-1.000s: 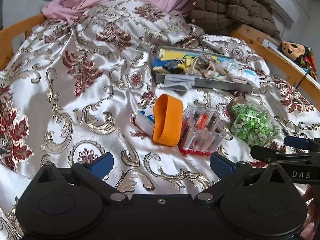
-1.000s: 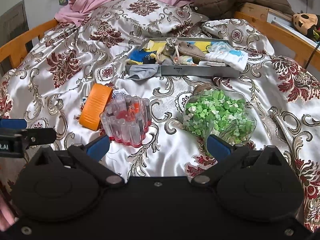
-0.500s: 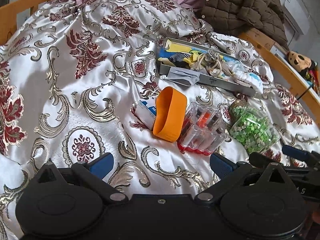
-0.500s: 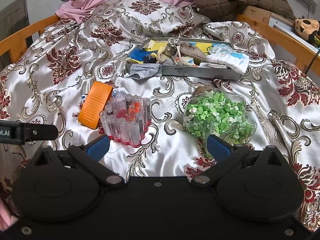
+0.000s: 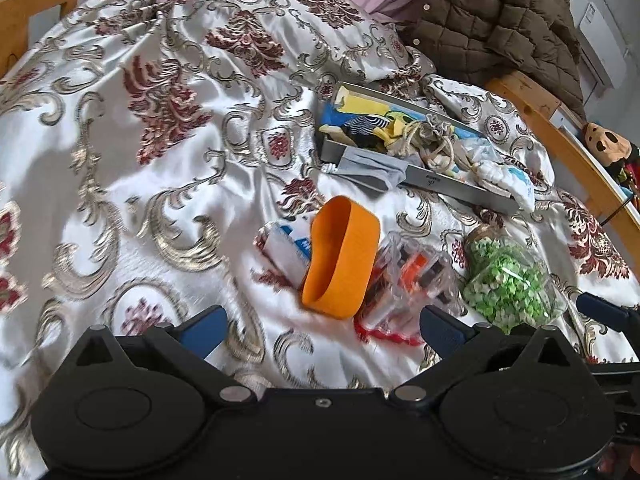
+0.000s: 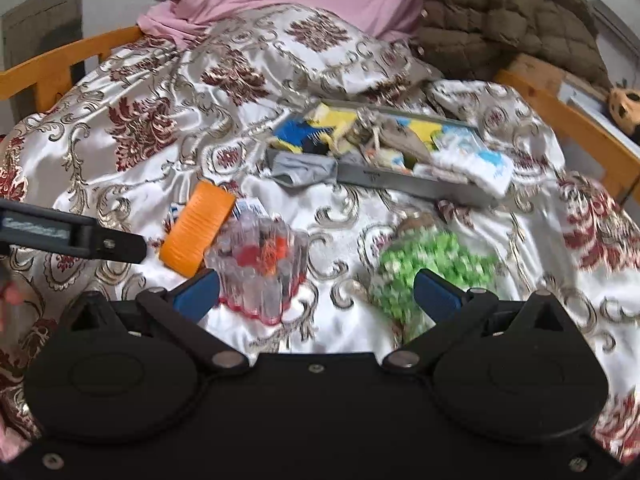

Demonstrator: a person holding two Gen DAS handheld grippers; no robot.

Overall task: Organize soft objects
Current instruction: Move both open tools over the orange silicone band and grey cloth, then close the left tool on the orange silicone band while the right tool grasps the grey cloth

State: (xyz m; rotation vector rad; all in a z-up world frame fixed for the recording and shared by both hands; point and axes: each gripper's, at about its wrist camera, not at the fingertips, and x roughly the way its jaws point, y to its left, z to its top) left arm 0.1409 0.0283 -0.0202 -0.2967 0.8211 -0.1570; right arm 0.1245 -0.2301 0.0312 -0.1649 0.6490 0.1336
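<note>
A grey tray [image 5: 460,187] [image 6: 404,184] lies on the bed, filled with soft items: yellow and blue cloths, a rope bundle [image 5: 430,140], and a white and blue sock [image 5: 506,176] [image 6: 476,168] over its right end. A grey cloth [image 5: 372,166] [image 6: 304,170] hangs over its front left edge. My left gripper [image 5: 320,326] is open and empty, low over the bedspread, before an orange band [image 5: 344,264] [image 6: 198,226]. My right gripper [image 6: 316,292] is open and empty, before a clear case [image 6: 260,268].
A clear red-based case [image 5: 408,284] and a bag of green bits [image 5: 508,284] [image 6: 432,272] lie near the front. A small white and blue packet [image 5: 286,248] sits by the orange band. Wooden bed rails [image 6: 60,64], a brown jacket [image 5: 500,24] and a plush toy [image 5: 608,146] border the bed.
Both grippers have moved forward and tilted, so the tray and items sit closer and lower in view. The jaws stayed open. Nothing on the bed moved.
</note>
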